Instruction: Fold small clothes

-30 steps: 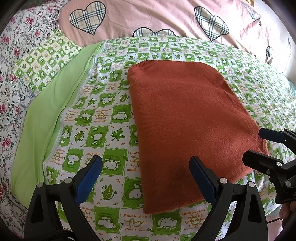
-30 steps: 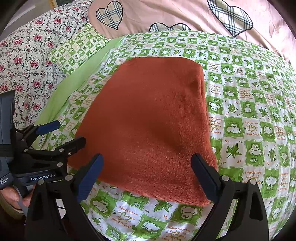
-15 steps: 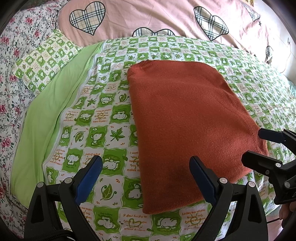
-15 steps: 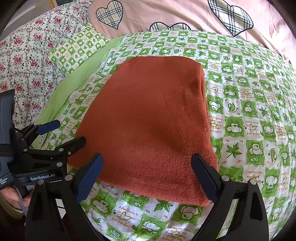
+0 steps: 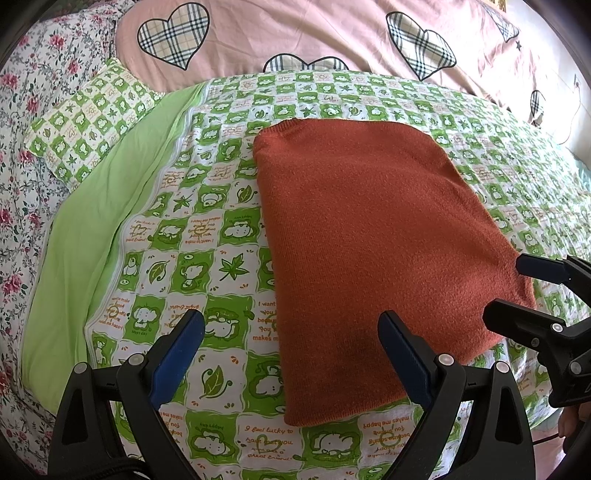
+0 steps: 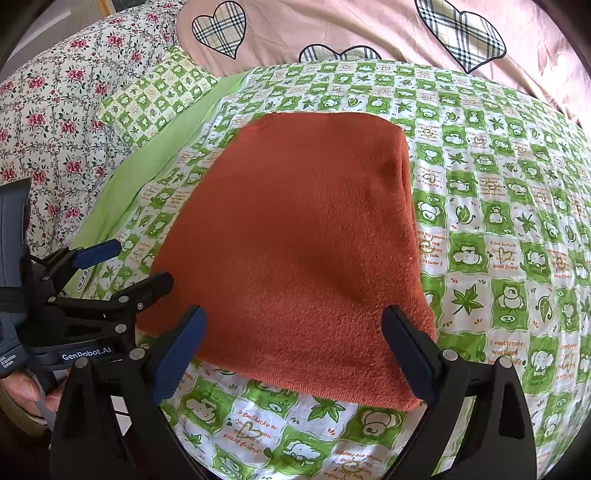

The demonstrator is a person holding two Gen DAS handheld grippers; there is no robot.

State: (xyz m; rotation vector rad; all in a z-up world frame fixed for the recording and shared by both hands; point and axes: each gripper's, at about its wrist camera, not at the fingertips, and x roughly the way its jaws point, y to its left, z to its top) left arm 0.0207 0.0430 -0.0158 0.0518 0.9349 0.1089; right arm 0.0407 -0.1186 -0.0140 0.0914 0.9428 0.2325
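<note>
A rust-orange knit garment lies flat and folded into a rectangle on the green-and-white checked bedspread; it also shows in the right wrist view. My left gripper is open and empty, hovering over the garment's near left corner. My right gripper is open and empty over the garment's near edge. Each gripper shows in the other's view: the right gripper at the garment's near right corner, the left gripper at its near left corner.
A small checked pillow and a plain green sheet strip lie to the left. A floral sheet is further left. A pink duvet with plaid hearts lies at the back.
Almost nothing has moved; both grippers stay open near the garment's near edge, with only a slight drift of the views.
</note>
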